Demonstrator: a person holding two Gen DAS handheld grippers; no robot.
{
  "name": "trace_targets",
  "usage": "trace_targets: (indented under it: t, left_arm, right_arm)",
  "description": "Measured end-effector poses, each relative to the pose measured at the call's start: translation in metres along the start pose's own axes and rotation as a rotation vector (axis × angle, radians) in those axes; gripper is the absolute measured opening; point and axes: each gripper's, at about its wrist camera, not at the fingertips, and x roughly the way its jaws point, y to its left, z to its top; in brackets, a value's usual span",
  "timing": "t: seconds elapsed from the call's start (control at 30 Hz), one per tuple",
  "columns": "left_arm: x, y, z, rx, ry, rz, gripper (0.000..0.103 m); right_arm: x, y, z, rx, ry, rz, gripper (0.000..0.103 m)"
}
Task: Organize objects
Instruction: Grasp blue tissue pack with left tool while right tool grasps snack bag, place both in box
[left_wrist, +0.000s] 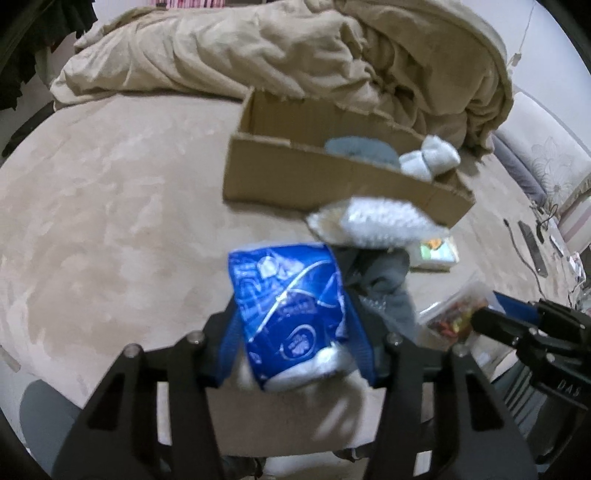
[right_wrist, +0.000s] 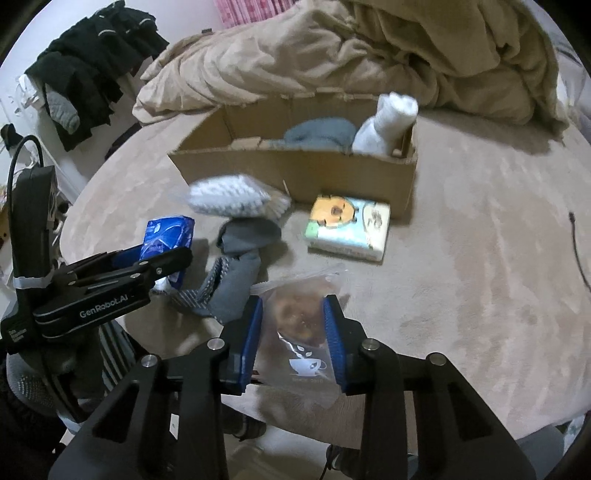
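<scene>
My left gripper (left_wrist: 295, 314) is shut on a blue tissue pack (left_wrist: 291, 314) and holds it above the beige bed cover; it also shows in the right wrist view (right_wrist: 166, 236). My right gripper (right_wrist: 293, 325) has its fingers on either side of a clear snack bag (right_wrist: 299, 332) lying on the bed, seemingly closed on it. A cardboard box (right_wrist: 295, 162) holds a blue-grey cloth (right_wrist: 317, 133) and white socks (right_wrist: 388, 122). A grey sock (right_wrist: 236, 266), a white brush (right_wrist: 229, 195) and a cartoon tissue pack (right_wrist: 349, 229) lie in front of the box.
A rumpled beige duvet (right_wrist: 332, 55) lies behind the box. Dark clothes (right_wrist: 92, 66) hang at the far left. A black cable (right_wrist: 576, 243) lies on the bed at right. A remote and small items (left_wrist: 532, 247) sit at the right bed edge.
</scene>
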Motion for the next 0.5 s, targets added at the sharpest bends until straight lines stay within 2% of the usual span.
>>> trace_targets:
  t: [0.27, 0.5]
  left_arm:
    - [-0.041, 0.000, 0.024, -0.005, -0.071, -0.027, 0.053]
    - [-0.075, -0.002, 0.050, 0.004, -0.135, -0.044, 0.053]
  right_arm:
    - [-0.032, 0.007, 0.022, -0.018, -0.078, -0.007, 0.035]
    - [-0.070, 0.016, 0.059, -0.047, -0.184, -0.003, 0.035]
